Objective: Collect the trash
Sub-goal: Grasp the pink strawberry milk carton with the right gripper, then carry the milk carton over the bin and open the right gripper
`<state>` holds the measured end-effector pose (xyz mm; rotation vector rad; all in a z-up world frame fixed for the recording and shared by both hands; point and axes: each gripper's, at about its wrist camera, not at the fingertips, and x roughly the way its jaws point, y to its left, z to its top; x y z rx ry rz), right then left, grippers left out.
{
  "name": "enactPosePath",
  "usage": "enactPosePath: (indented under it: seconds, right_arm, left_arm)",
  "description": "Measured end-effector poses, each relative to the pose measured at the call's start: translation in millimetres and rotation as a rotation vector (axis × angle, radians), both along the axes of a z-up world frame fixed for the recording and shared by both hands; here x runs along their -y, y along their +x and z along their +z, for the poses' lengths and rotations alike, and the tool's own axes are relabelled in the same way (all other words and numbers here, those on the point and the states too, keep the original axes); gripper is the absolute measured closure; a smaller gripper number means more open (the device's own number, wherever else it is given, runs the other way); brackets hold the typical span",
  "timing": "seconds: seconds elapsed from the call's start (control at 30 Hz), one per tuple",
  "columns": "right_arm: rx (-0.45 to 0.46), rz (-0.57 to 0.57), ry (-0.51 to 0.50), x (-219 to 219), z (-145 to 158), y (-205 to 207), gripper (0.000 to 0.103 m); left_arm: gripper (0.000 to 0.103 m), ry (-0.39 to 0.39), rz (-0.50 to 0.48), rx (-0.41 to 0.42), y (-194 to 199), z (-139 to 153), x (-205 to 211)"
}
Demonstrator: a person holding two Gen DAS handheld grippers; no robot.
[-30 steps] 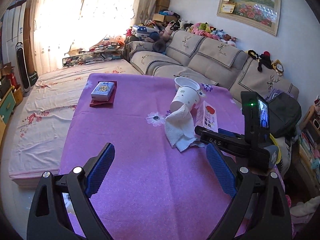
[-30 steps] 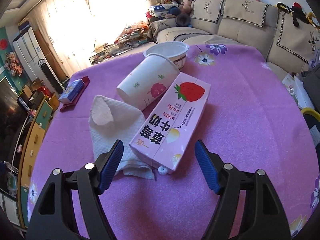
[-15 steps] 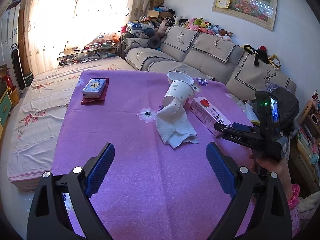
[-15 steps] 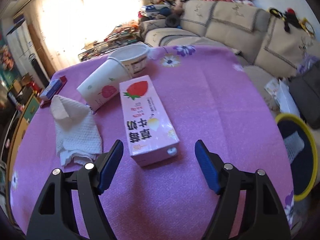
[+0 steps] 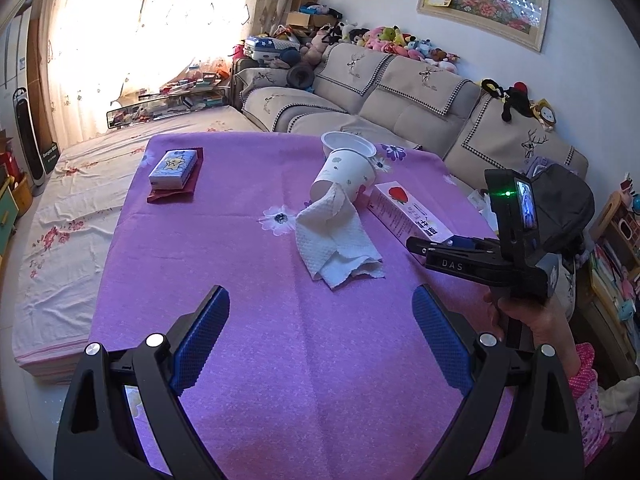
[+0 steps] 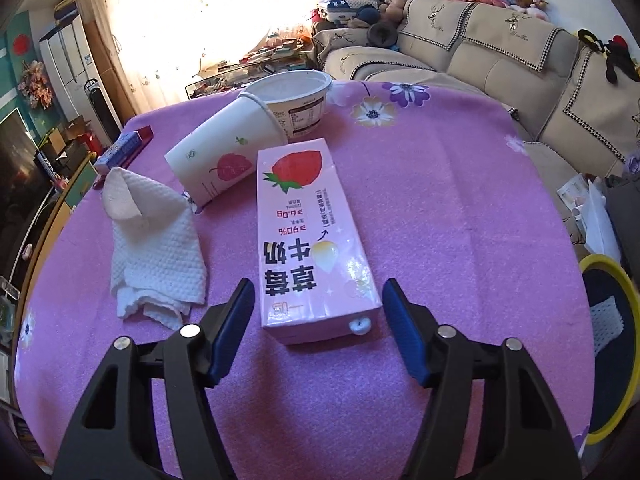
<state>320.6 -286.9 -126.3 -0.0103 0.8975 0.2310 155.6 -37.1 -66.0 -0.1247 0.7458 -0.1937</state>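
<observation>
Purple floral cloth (image 6: 460,216) covers the table where the trash lies. On it the pink strawberry milk carton (image 6: 312,248) lies flat, its near end between the closing jaws of the right gripper (image 6: 318,312), pads not touching it. Just left are a tipped paper cup (image 6: 224,156), a white tub (image 6: 296,96) and a crumpled paper towel (image 6: 152,248). The left gripper (image 5: 320,344) hangs wide and empty.

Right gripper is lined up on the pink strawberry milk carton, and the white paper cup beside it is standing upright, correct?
Not quite: the white paper cup lies on its side, as the right wrist view shows. The closing right gripper is lined up on the pink strawberry milk carton.
</observation>
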Motion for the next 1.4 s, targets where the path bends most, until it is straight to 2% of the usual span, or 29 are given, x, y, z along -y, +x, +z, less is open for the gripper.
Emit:
enactPosePath:
  seconds: [0.03, 0.3, 0.47, 0.6, 0.7, 0.8, 0.93, 0.97, 1.0, 1.03, 1.13, 1.2, 1.27, 1.4]
  right_arm:
    - [0.000, -0.005, 0.000, 1, -1, 0, 0.054]
    - [0.019, 0.006, 0.037, 5, 10, -21, 0.055]
    - [0.047, -0.032, 0.099, 29, 22, -48, 0.055]
    - [0.095, -0.147, 0.131, 77, 34, -73, 0.055]
    - [0.117, -0.275, 0.079, 122, 38, -84, 0.055]
    - [0.084, -0.415, 0.037, 178, 29, -87, 0.055]
    - [-0.003, -0.521, -0.002, 226, 1, -82, 0.055]
    - [-0.020, -0.534, -0.004, 233, -7, -80, 0.055]
    - [-0.057, -0.545, 0.045, 243, -13, -77, 0.055]
    - [-0.055, -0.540, 0.072, 245, -15, -77, 0.055]
    - [-0.033, -0.597, 0.003, 252, -11, -71, 0.055]
    - [-0.054, -0.602, 0.016, 261, -14, -64, 0.055]
    - [-0.052, -0.629, 0.028, 273, -15, -61, 0.038]
    - [-0.012, -0.647, 0.036, 278, -5, -69, 0.038]
  left_arm:
    - [0.012, 0.001, -0.001, 0.000, 0, 0, 0]
    - [0.012, 0.004, -0.005, -0.005, 2, -1, 2]
    - [0.012, 0.012, -0.011, -0.008, 2, -2, 4]
    - [0.012, 0.016, -0.020, -0.013, 1, -4, 8]
    - [0.012, 0.021, -0.027, -0.014, 0, -4, 12]
    - [0.012, 0.022, -0.031, -0.015, -1, -4, 17]
    - [0.012, 0.029, -0.045, -0.018, -1, -4, 27]
    - [0.012, 0.031, -0.050, -0.019, 0, -4, 30]
    - [0.012, 0.036, -0.055, -0.020, 0, -4, 33]
    - [0.012, 0.040, -0.059, -0.022, 1, -5, 35]
    - [0.012, 0.050, -0.068, -0.028, 2, -6, 43]
    - [0.012, 0.055, -0.073, -0.033, 4, -6, 45]
    - [0.012, 0.061, -0.073, -0.037, 5, -8, 47]
    - [0.012, 0.070, -0.062, -0.051, 9, -13, 46]
